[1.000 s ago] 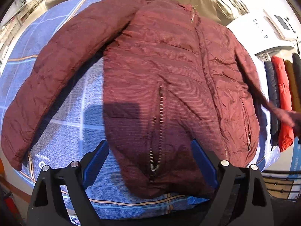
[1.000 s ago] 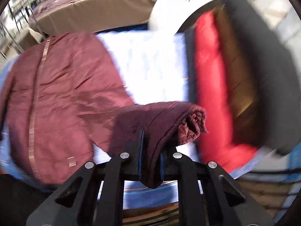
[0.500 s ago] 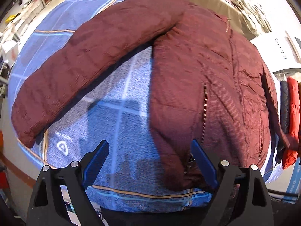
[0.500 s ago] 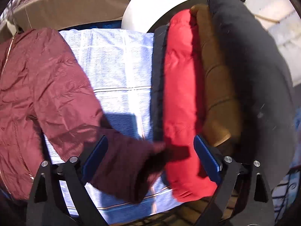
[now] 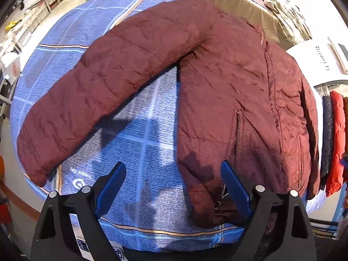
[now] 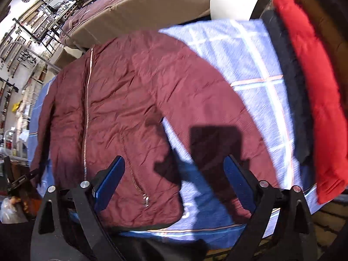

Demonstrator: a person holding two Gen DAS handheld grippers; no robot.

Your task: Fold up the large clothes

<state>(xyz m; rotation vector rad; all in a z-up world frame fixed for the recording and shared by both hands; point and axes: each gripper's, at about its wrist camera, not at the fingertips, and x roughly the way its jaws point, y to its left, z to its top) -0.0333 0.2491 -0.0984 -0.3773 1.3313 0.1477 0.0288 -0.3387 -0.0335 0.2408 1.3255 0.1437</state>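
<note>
Left gripper spread wide at frame bottom, nothing between the blue pads; below it bare blue checked sheet, jacket hem by the right pad. Right gripper also spread, empty, jaws just opened (sleeve released); its right sleeve lies under the gap, running to lower right. Maroon puffer jacket flat, front up and zipped, centre-right in left view; left sleeve stretched toward lower left, cuff near the sheet edge. Stack of folded coats along the right edge crowds that side. Beige bed beyond, upper frame. Open sheet between sleeve and body.
</note>
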